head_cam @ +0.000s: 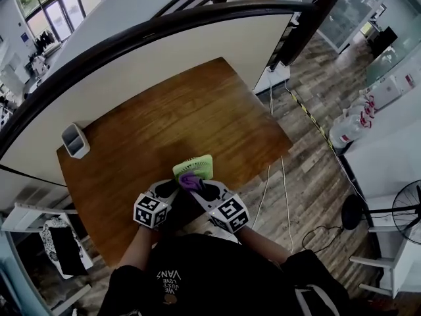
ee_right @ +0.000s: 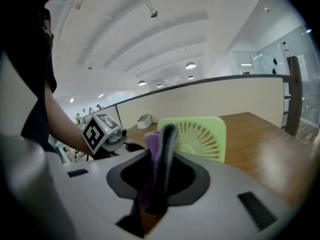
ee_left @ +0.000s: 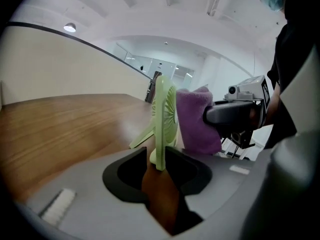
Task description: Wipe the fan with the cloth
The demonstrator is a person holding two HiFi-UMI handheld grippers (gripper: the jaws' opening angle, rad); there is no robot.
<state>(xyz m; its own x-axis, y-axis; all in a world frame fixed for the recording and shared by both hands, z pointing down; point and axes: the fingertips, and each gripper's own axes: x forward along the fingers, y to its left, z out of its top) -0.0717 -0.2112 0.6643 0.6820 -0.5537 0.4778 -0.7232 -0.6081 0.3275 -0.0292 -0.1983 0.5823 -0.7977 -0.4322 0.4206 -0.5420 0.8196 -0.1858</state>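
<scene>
A small light-green fan (head_cam: 195, 166) stands upright near the front edge of the wooden table (head_cam: 164, 124). In the left gripper view I see the fan (ee_left: 161, 119) edge-on, its lower rim sitting in the gap of my left gripper (ee_left: 160, 165); table wood shows on both sides of the rim, so the jaws stand a little apart from it. My right gripper (ee_right: 162, 134) is shut on a purple cloth (ee_right: 150, 143), which is held against the grille face of the fan (ee_right: 202, 134). From the left gripper view the cloth (ee_left: 196, 120) covers the fan's right side.
A grey-and-white bin (head_cam: 75, 140) stands at the table's left end, by the curved cream partition (head_cam: 164, 51). To the right of the table lie the wood floor with cables (head_cam: 283, 176) and a standing floor fan (head_cam: 401, 210). Both grippers work close to my body.
</scene>
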